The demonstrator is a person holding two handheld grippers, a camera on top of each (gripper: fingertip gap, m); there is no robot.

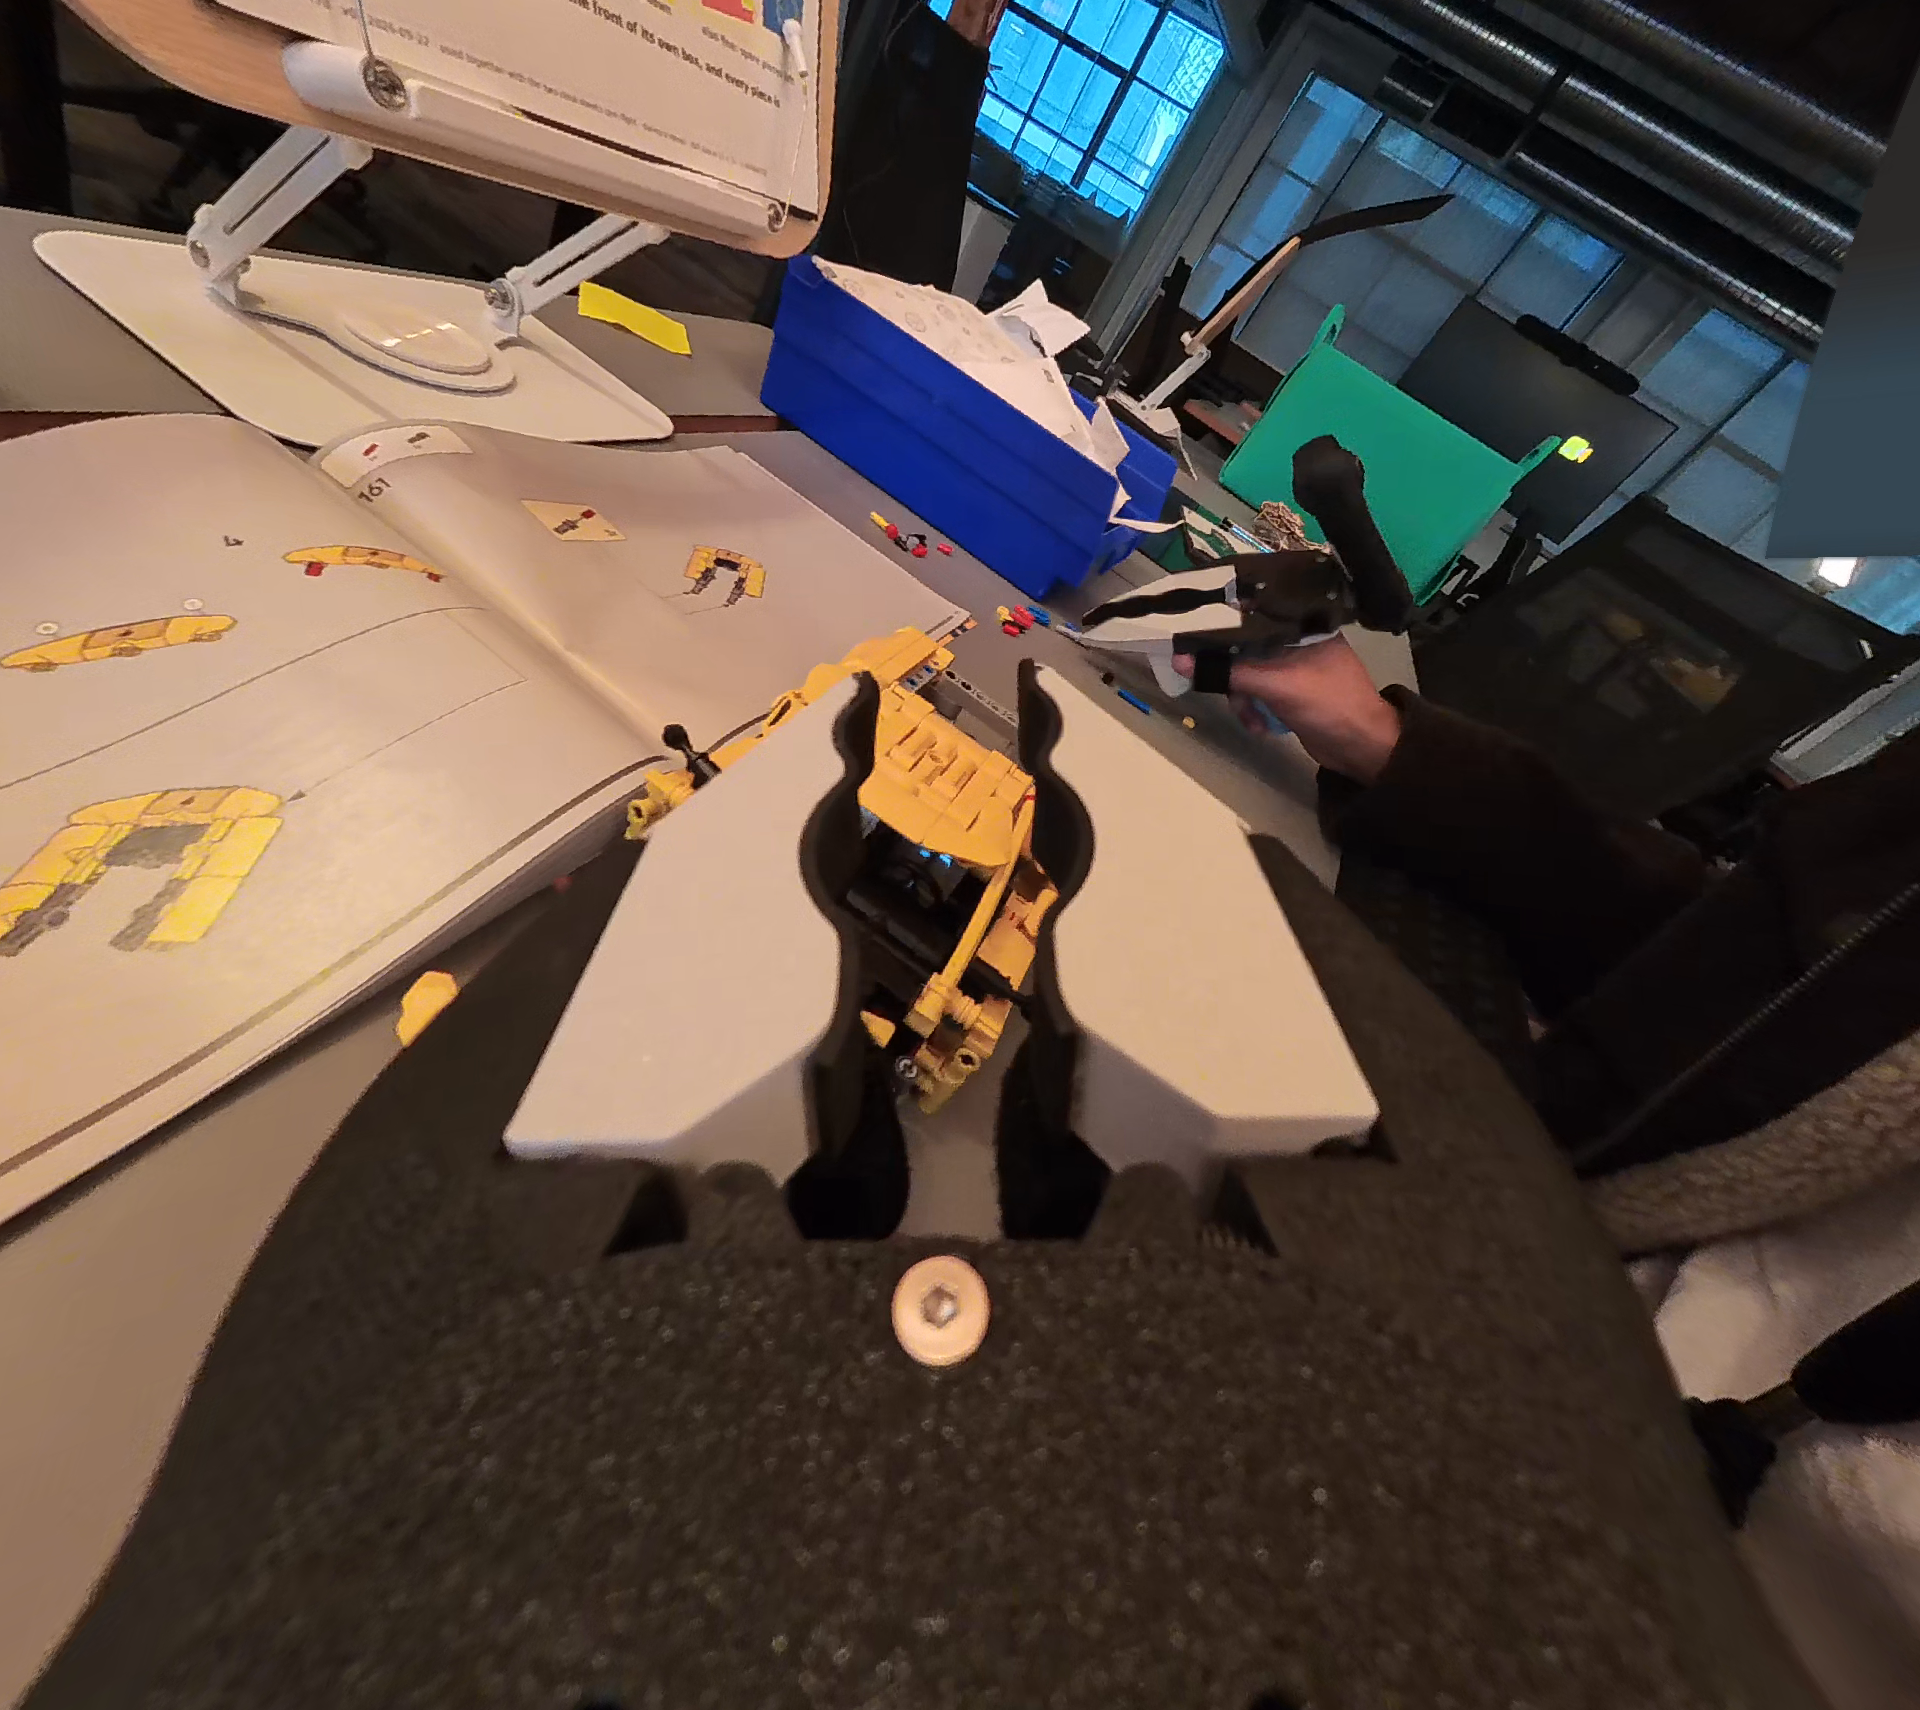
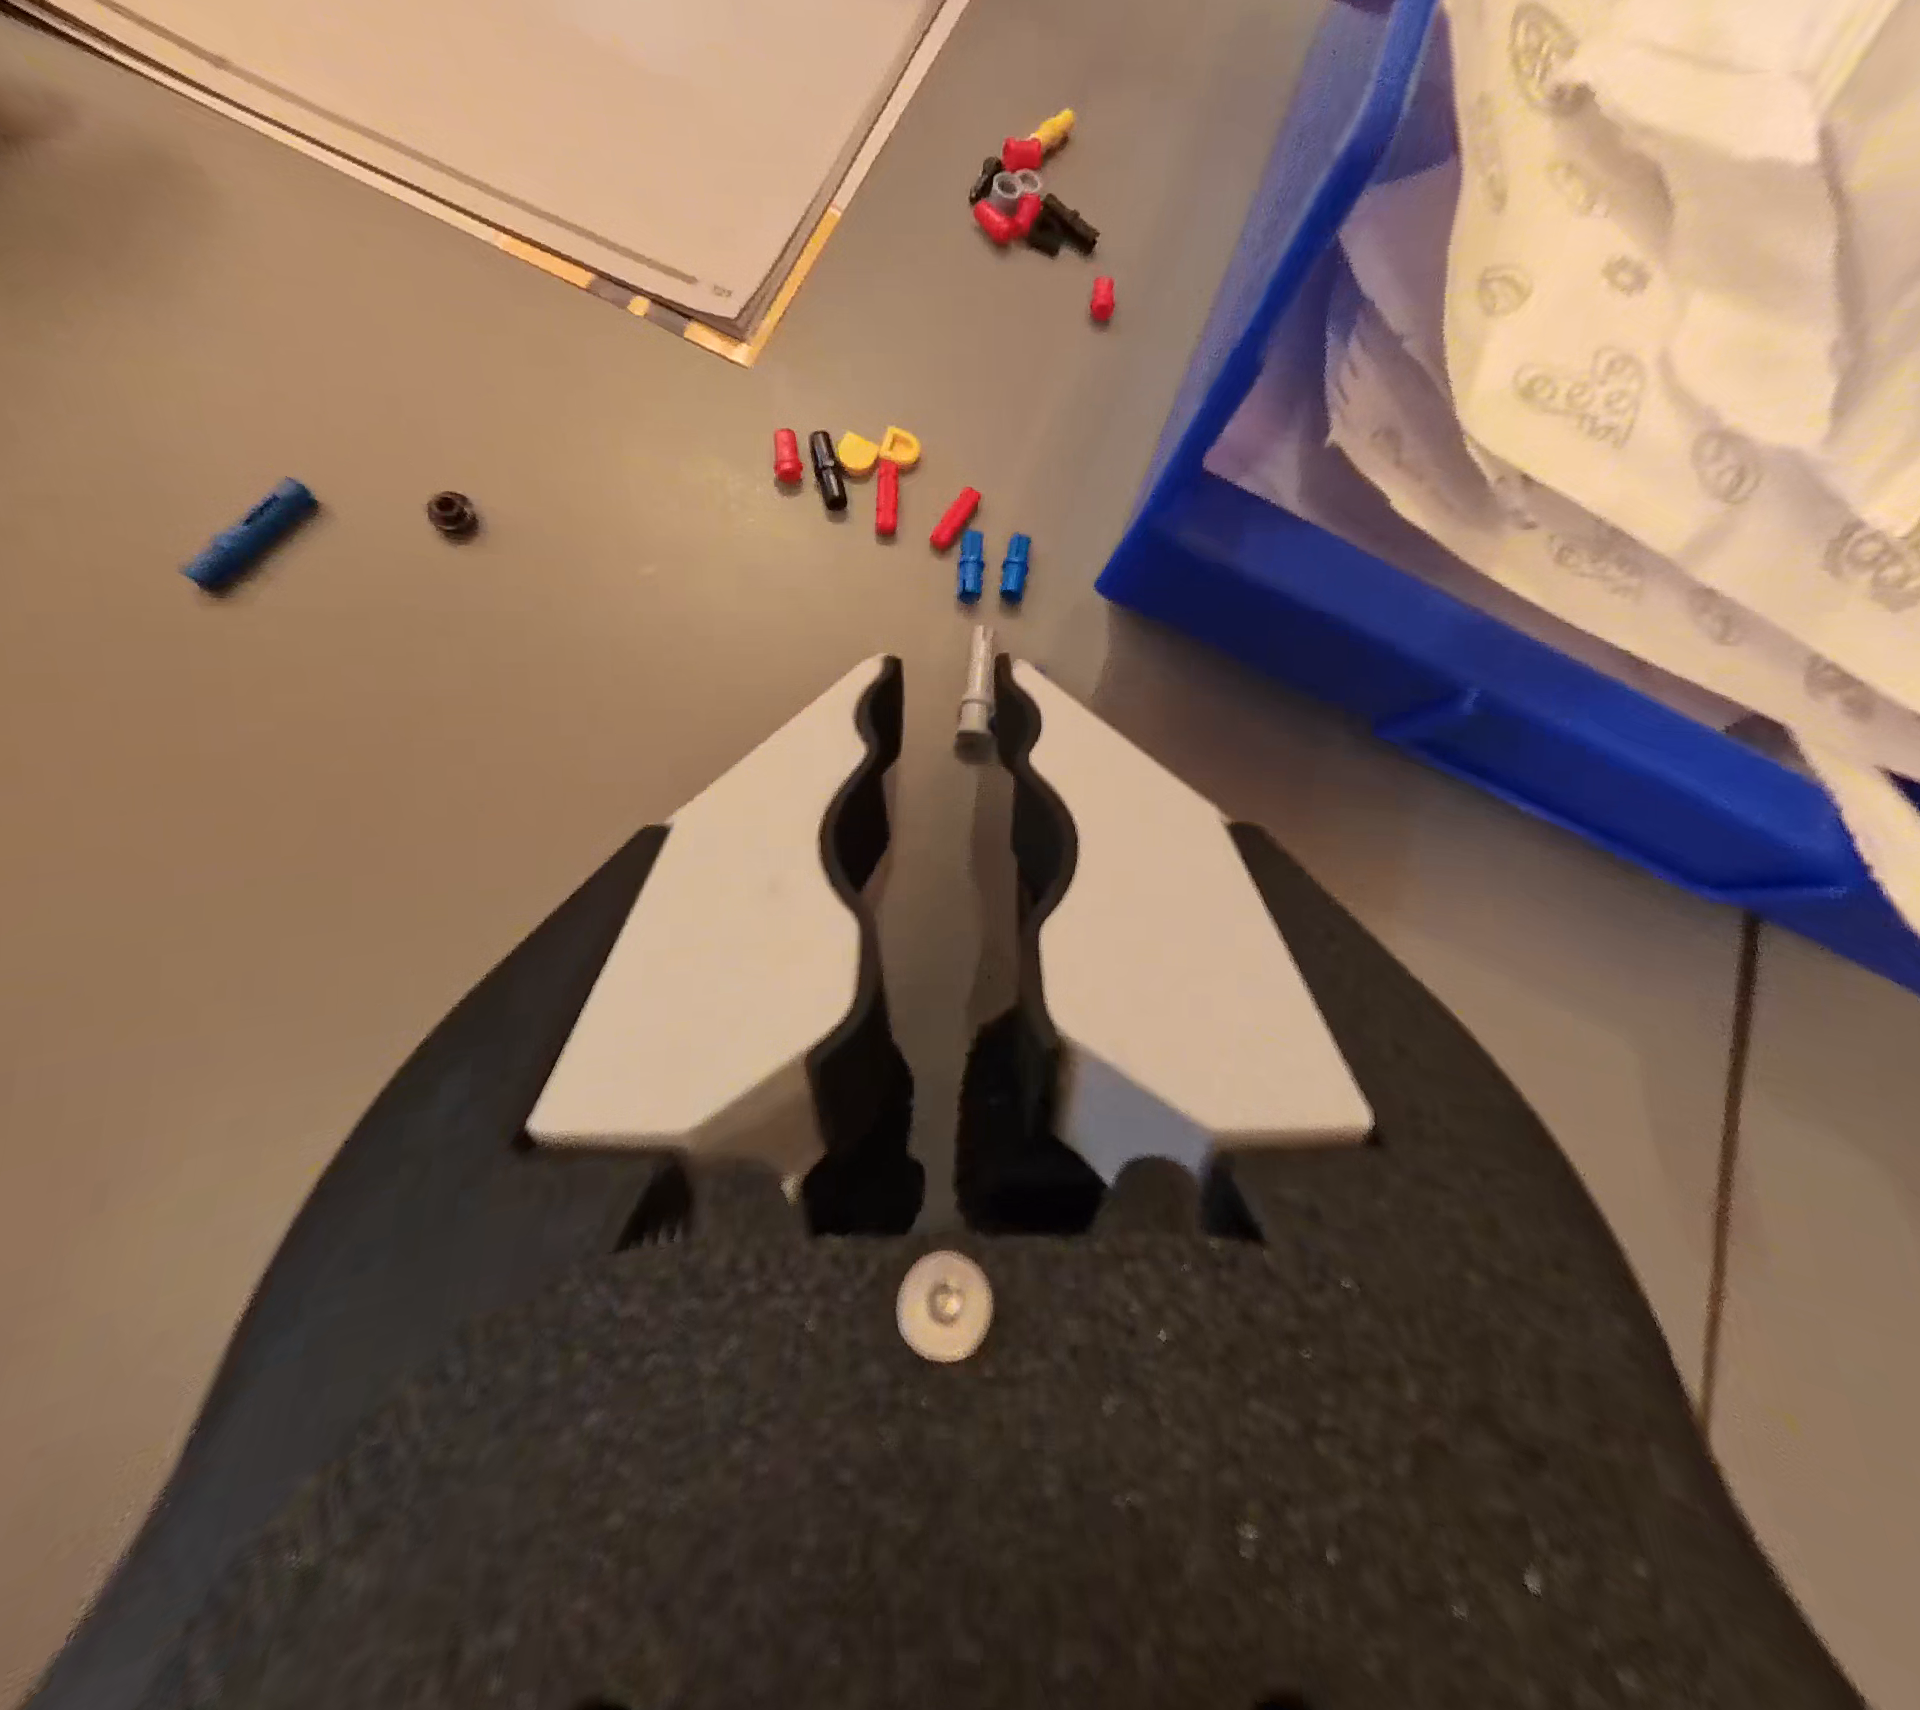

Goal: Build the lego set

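On grey table [image 2: 520, 829], scattered pegs [image 2: 883, 486]

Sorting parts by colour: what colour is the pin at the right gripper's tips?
Light grey pin, clearest in the right wrist view.

Yellow model [image 1: 951, 839] half-hidden between fingers

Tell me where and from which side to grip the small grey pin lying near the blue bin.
Take the small grey plastic pin across its thin shaft, coming from above with one finger on each long side. It lies flat on the grey table, lengthwise between the right hand-held gripper tips, so closing there should pinch its width.
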